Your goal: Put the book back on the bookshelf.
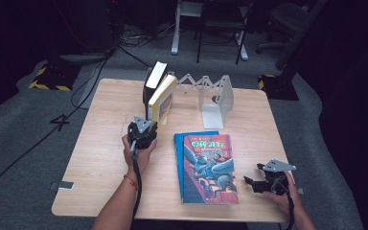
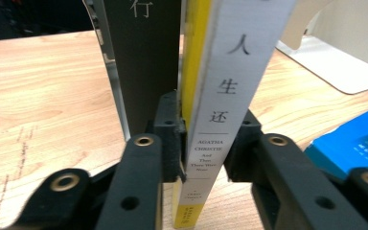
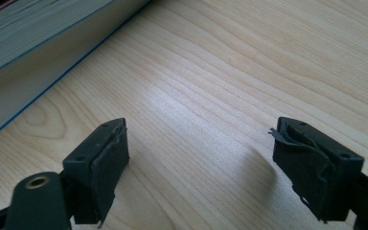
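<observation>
Wooden surface (image 1: 105, 124) under dim surroundings: left tongs (image 2: 206, 143) clamp the spine of the upright yellow-and-white book (image 2: 230, 72), which leans against a dark book (image 2: 148, 62). Right tongs (image 3: 199, 167) gape wide over bare wood beside a flat blue book (image 1: 208, 167).

Your left gripper view reads "人生还" down the white spine (image 2: 230, 91), with "AGATHA CHRISTIE" and "And Then There Were None" below. At its ten o'clock, the dark spine (image 2: 146, 62) shows "行". The blue book's (image 1: 208, 167) cover title is illegible.
</observation>
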`<state>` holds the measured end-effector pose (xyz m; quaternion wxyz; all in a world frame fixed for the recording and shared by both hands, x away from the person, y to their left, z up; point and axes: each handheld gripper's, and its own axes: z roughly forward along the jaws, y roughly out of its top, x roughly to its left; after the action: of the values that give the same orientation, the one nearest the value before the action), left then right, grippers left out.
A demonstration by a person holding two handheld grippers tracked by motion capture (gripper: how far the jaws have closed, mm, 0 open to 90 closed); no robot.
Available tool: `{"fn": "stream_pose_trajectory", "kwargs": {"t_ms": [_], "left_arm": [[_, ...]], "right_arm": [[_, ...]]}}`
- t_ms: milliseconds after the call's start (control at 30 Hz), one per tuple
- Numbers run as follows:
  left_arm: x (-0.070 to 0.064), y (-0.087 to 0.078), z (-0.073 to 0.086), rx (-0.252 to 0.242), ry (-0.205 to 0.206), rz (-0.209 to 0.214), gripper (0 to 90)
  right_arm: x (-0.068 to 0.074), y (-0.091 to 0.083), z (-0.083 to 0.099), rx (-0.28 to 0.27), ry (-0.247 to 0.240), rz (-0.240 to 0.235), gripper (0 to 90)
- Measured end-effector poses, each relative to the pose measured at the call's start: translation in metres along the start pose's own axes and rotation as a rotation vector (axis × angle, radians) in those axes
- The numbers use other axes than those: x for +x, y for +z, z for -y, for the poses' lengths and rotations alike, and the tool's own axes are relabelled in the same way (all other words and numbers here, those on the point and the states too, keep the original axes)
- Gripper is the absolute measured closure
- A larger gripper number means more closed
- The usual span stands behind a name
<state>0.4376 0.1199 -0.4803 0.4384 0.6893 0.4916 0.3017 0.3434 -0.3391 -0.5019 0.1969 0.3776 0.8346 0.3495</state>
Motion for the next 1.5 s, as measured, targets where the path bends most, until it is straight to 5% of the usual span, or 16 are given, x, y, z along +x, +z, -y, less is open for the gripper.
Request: {"fn": "stream_pose_trajectory", "kwargs": {"t_ms": [67, 233, 333, 767, 1067, 1500], "left_arm": [[-0.004, 0.002, -0.001, 0.001, 0.014, -0.022, 74.6], [-0.011, 0.01, -0.004, -0.007, -0.053, -0.074, 75.1], [-0.015, 0.015, -0.008, 0.002, -0.05, -0.087, 75.0], [-0.016, 0.032, -0.019, 0.017, -0.051, -0.094, 74.5], [-0.01, 0.028, -0.02, 0.048, -0.038, -0.03, 63.3], [-0.008, -0.001, -0.007, 0.068, 0.058, 0.076, 40.5]], "right_arm": [[0.0, 0.0, 0.0, -0.001, -0.002, -0.001, 20.1], [0.0, 0.001, 0.0, 0.0, 0.001, -0.009, 20.0], [0.001, 0.001, 0.0, -0.003, 0.0, -0.007, 20.0], [0.001, 0.001, 0.0, -0.002, -0.001, -0.009, 19.7], [0.001, 0.001, 0.0, -0.002, -0.002, -0.005, 19.5], [0.001, 0.001, 0.0, -0.003, -0.005, -0.005, 19.5]]}}
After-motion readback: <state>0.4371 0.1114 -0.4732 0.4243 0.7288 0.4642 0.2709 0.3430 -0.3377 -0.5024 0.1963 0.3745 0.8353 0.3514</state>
